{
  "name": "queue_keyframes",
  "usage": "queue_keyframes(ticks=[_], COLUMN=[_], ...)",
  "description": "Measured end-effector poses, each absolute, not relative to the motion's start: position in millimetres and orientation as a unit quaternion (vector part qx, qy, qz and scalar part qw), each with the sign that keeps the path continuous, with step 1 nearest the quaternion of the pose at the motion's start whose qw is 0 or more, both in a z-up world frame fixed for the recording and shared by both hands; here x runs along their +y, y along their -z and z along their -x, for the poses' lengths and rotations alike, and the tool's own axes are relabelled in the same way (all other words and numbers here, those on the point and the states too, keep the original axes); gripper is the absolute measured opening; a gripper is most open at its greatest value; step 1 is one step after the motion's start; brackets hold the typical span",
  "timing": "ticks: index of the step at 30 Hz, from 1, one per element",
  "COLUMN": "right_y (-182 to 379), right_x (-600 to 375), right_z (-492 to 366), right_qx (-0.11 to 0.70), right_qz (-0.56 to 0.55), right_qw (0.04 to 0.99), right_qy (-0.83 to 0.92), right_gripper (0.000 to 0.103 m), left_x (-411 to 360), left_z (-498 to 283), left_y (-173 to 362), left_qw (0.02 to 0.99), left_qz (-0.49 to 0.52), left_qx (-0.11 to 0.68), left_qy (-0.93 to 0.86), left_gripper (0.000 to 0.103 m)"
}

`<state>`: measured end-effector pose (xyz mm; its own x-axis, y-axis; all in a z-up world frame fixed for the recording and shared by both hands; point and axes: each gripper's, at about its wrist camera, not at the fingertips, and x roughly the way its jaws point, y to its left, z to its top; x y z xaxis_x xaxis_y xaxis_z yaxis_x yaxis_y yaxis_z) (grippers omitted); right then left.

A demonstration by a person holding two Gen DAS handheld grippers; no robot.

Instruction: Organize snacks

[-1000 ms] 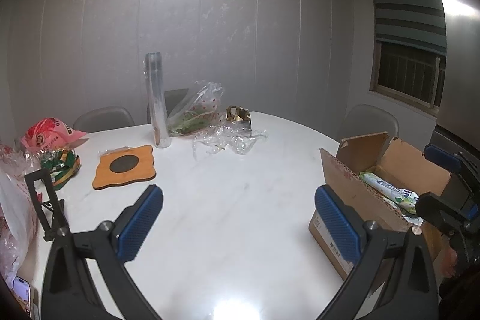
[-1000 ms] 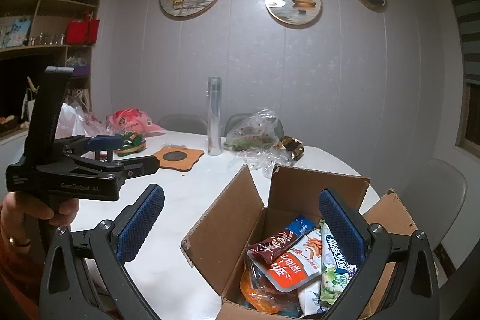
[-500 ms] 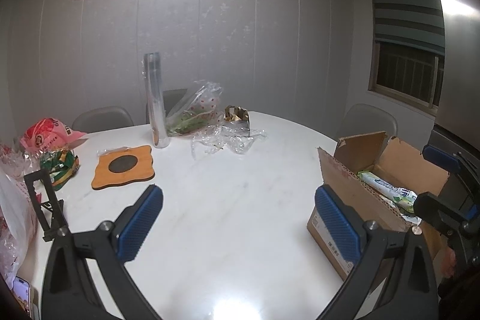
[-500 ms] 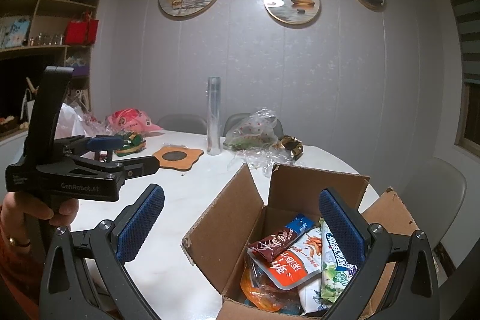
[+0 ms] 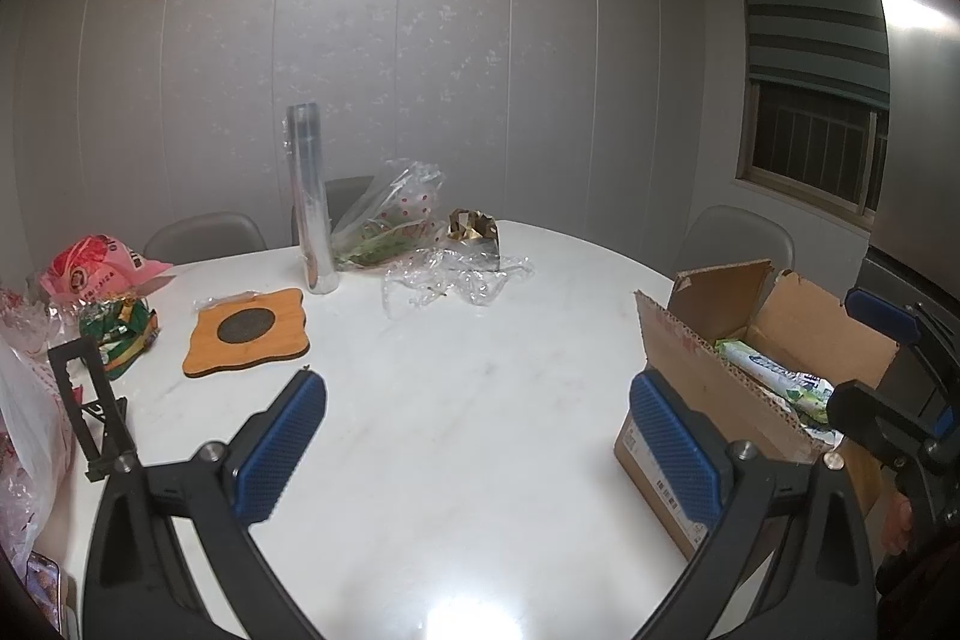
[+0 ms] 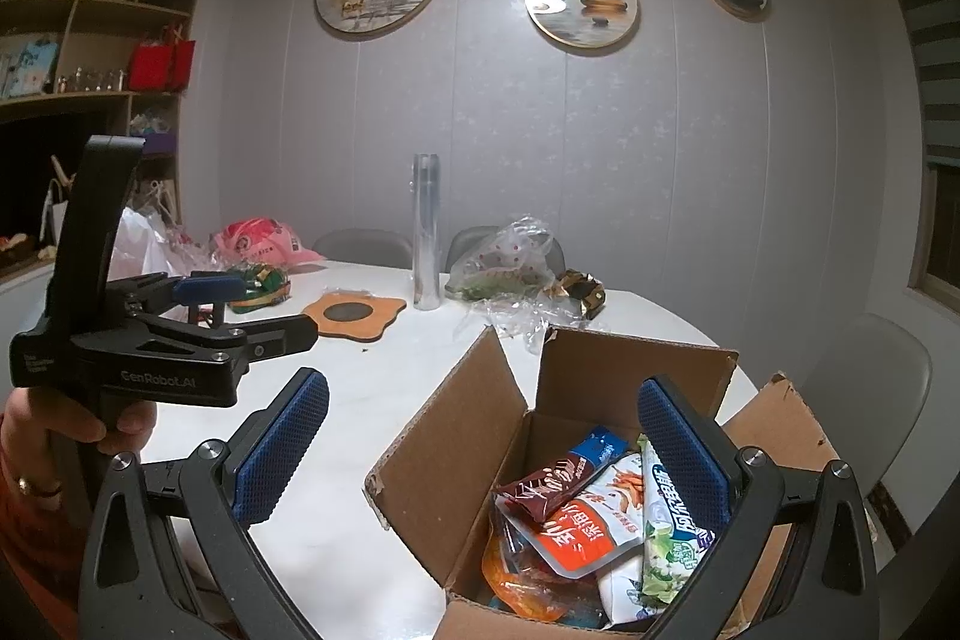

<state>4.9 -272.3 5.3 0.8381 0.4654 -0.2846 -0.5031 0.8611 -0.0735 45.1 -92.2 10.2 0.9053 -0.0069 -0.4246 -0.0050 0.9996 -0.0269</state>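
An open cardboard box [image 6: 474,412] stands at the right edge of the white round table [image 5: 480,430]; it also shows in the left wrist view [image 5: 684,358]. Inside lie several snack packets: a brown one [image 6: 552,481], a white and orange one [image 6: 591,520], a green and white one [image 6: 672,538] and an orange one [image 6: 522,580]. My right gripper [image 6: 480,454] is open and empty, just above the box's near left corner. My left gripper [image 5: 477,448] is open and empty, over the bare table left of the box; it also shows in the right wrist view [image 6: 252,310].
At the far side stand a tall clear tube [image 5: 309,202], a clear plastic bag [image 5: 390,226], crumpled wrap [image 5: 456,274] and a gold wrapper [image 5: 471,226]. A wooden coaster [image 5: 249,331], green snack bag [image 5: 120,334], pink bag [image 5: 90,268] and black stand [image 5: 90,406] sit left.
The left wrist view has shifted very slightly. Both grippers stay open and almost still; nothing was taken or let go.
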Motion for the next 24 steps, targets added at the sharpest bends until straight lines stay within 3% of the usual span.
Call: queue_keyframes(ticks=[24], right_y=[-4.9], right_x=[-273.1], right_z=[-5.6], right_qx=[0.13], right_qz=[0.073], right_qw=[0.956], right_qy=[-0.254], right_gripper=[0.103], left_x=[-89.9], left_z=[-43.1], left_y=[-9.8], left_qw=[0.976], left_qz=[0.015], left_qx=[0.219], left_qy=[0.001], left_gripper=[0.101])
